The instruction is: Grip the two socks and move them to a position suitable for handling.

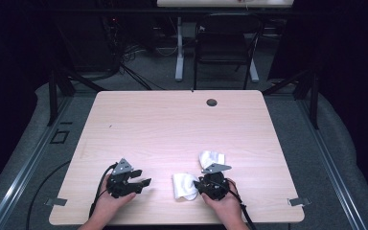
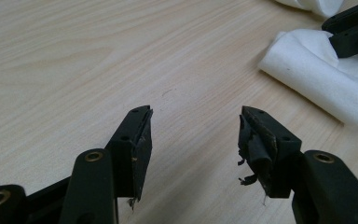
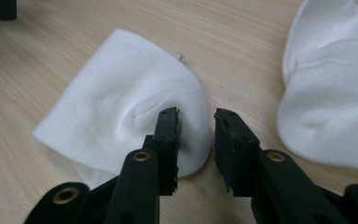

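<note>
Pale wood-grain laminate covers the rectangular surface (image 1: 172, 129), its corners rounded and a small dark grommet hole (image 1: 212, 102) set near the far edge; beyond it stand a black chair (image 1: 223, 45) and a white desk leg (image 1: 179, 48) on grey carpet. Two white socks lie near the front edge. One folded sock (image 3: 121, 112) is a soft, fine-knit wedge with a rounded end and a shallow crease pressed into its middle. The second sock (image 3: 331, 93), just beside it to the right in the right gripper view, is bunched and puffy, with a ribbed band across it. The right claw (image 3: 196, 135) hovers low at the rounded end of the folded sock, its blocky black jaws partly spread (one jaw lies over the fabric, the other over bare wood), and nothing is pinched between them. The left claw (image 2: 195, 140) rests well apart from the socks over bare wood, jaws spread wide and holding nothing; its rubber pads (image 2: 256, 149) look frayed, with torn shreds hanging from their edges.
</note>
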{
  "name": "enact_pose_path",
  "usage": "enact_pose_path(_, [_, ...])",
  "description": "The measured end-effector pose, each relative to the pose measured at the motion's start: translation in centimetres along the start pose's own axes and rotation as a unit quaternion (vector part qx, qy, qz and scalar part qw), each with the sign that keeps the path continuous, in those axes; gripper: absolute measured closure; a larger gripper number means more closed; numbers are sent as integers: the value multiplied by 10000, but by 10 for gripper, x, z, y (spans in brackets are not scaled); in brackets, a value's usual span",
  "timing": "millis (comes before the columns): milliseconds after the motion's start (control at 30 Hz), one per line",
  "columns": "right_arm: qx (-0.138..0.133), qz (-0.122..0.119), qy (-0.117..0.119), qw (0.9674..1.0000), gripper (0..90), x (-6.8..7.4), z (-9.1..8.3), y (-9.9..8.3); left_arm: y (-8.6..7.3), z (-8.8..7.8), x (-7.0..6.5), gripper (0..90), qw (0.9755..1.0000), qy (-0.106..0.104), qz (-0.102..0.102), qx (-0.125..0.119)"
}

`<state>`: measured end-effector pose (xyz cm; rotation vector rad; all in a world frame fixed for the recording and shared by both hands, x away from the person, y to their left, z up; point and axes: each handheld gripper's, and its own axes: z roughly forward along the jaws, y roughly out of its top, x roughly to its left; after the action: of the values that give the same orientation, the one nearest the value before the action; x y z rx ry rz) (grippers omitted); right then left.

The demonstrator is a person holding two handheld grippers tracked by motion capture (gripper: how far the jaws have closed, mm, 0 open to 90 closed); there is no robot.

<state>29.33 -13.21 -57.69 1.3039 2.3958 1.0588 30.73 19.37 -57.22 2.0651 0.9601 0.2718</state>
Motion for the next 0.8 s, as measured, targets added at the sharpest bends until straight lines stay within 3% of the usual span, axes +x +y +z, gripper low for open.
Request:
enact_pose_path(100, [15,86,72,9999,781,1,0,0,0,0,0,447,10000,-4,-6,-10])
enact_pose_path(200, [-11,-36,-36,10000,828,6,-2,2,0,0,-1,447,10000,-7,-7,-16])
enact_pose_path(400, [-171,-158,-74,9997,834,13,-10,5,0,0,-1,447,10000,-5,1,-13])
enact_pose_path(633, [-328,-115,-10,9994,836,17,-17,10,1,-1,-5,447,10000,-40,66,-44])
enact_pose_path(800, [-251,-284,-53,9993,831,22,-18,12,1,0,-7,447,9999,-62,91,-37])
